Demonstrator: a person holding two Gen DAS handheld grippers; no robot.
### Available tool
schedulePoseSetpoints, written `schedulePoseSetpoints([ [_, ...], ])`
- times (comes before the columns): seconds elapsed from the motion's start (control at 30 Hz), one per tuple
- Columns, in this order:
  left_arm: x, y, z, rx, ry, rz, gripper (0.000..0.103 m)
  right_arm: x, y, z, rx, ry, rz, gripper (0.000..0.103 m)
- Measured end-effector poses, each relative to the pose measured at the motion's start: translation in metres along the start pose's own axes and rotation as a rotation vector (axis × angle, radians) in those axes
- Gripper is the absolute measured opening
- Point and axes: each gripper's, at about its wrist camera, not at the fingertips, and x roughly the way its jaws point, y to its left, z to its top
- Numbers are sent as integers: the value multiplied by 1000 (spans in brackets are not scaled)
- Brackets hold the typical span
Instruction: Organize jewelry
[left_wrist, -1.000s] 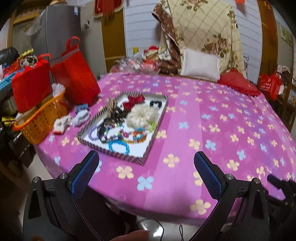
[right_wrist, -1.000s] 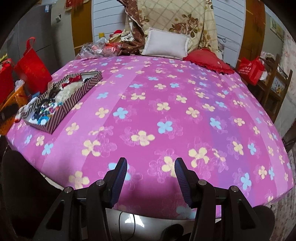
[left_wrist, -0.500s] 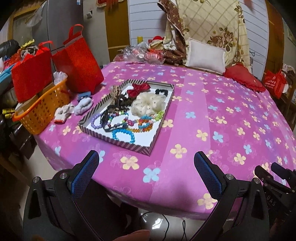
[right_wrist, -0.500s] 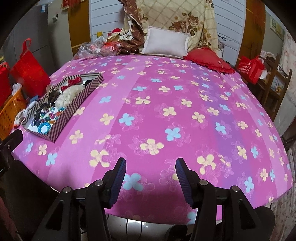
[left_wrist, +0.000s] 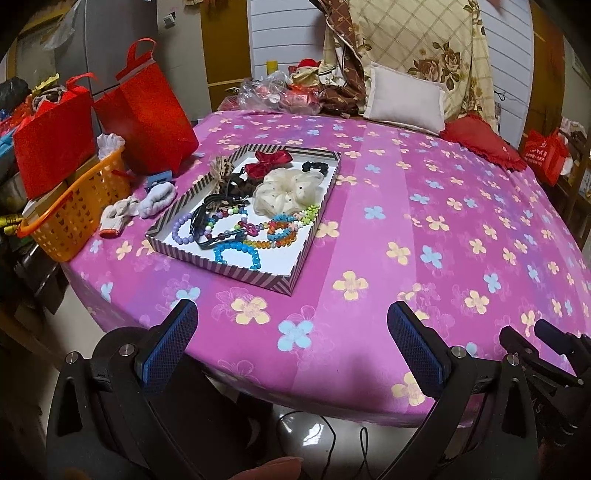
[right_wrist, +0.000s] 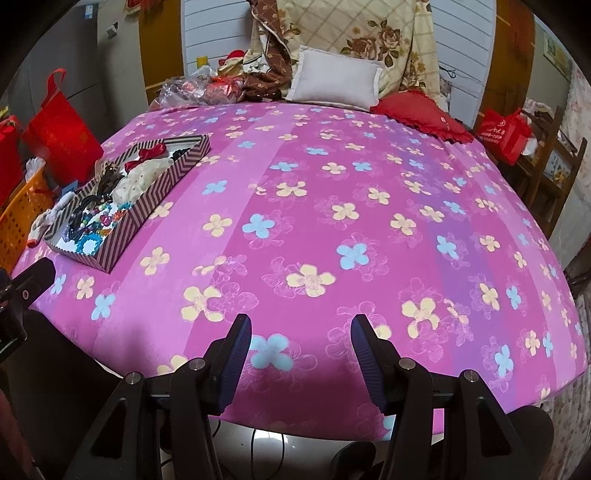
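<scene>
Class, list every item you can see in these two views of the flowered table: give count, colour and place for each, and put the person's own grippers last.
Tablecloth: one, pink with flowers, covering the table.
Striped tray: one, striped rim, white inside, left part of the table.
Scrunchie: one, cream, middle of tray.
Bow: one, red, far end of tray.
Bead bracelets: several, blue, purple, multicoloured, near end of tray.
Basket: one, orange, off the table's left edge.
Gift bags: two, red, behind basket.
Cushion: one, white, far edge.
Left gripper: open, empty, near edge.
Right gripper: open, empty, near edge.
</scene>
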Motion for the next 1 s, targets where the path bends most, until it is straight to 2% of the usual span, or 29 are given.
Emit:
schedulePoseSetpoints([
  [0.77, 9, 10, -4, -14, 30, -13, 103, 2, 23, -8, -81, 2, -24, 55],
  [1.0, 15, 15, -5, -30, 61, -24, 103, 2, 31, -10, -99, 5, -24, 55],
])
